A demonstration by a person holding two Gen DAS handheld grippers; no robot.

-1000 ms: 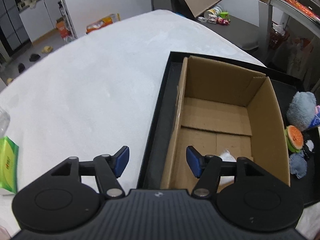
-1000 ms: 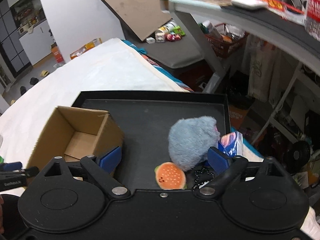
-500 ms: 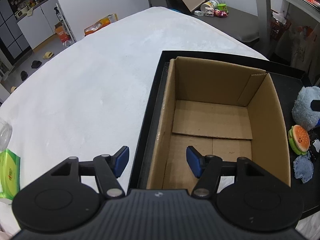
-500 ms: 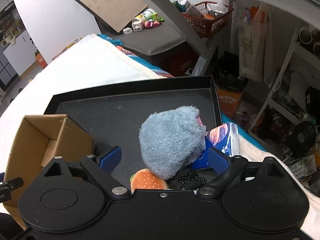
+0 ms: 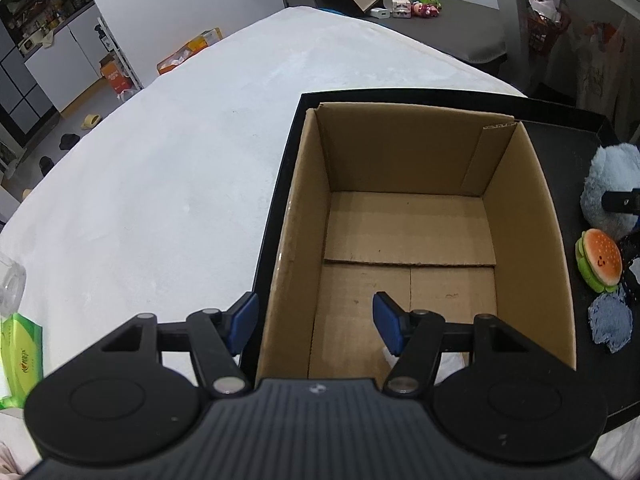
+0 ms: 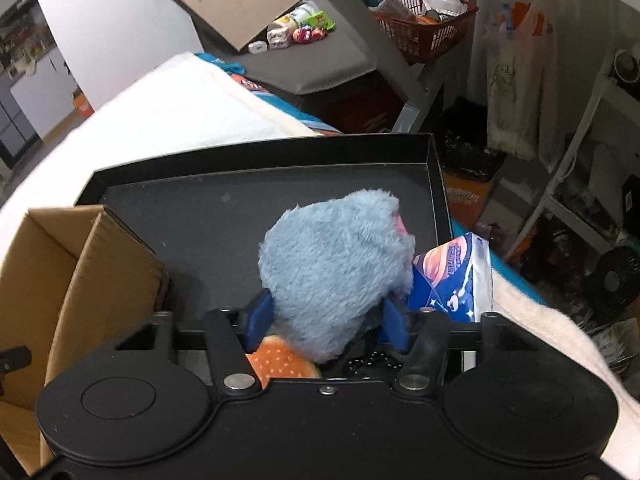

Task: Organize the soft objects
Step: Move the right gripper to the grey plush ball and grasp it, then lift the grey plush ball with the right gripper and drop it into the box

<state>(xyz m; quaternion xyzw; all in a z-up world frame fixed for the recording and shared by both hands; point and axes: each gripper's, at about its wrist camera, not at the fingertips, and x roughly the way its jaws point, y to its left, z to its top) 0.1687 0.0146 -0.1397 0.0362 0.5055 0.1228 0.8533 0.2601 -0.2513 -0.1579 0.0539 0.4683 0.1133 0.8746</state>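
The step in hand is the pick-up of the blue plush toy (image 6: 336,268). It sits on the black tray (image 6: 256,160), well to the right of the cardboard box (image 5: 404,216), with a burger toy (image 6: 280,364) tucked against its near side and a printed packet (image 6: 456,276) touching its right. The right gripper (image 6: 326,322) has its fingers (image 6: 256,320) closing on the plush's lower part; the fur fills the gap between them and bulges over the pads, so I judge the grip as taken or very nearly so.

The left gripper (image 5: 316,318) hangs half open with nothing held, one finger outside the box's left wall and the other over the box floor. It may be there to steady the box, though it touches nothing that I can see.

The next move calls for a clean lift that leaves the burger toy and the beaded chain (image 6: 372,360) behind, then a carry leftward over the box rim. Soft fur can slip, so the squeeze should be firm first.

Compared with a second ago, the right gripper has dropped much closer to the plush, and its fingers, then spread wide on either side, have drawn in against it. The left view has shifted so the box sits more centred.
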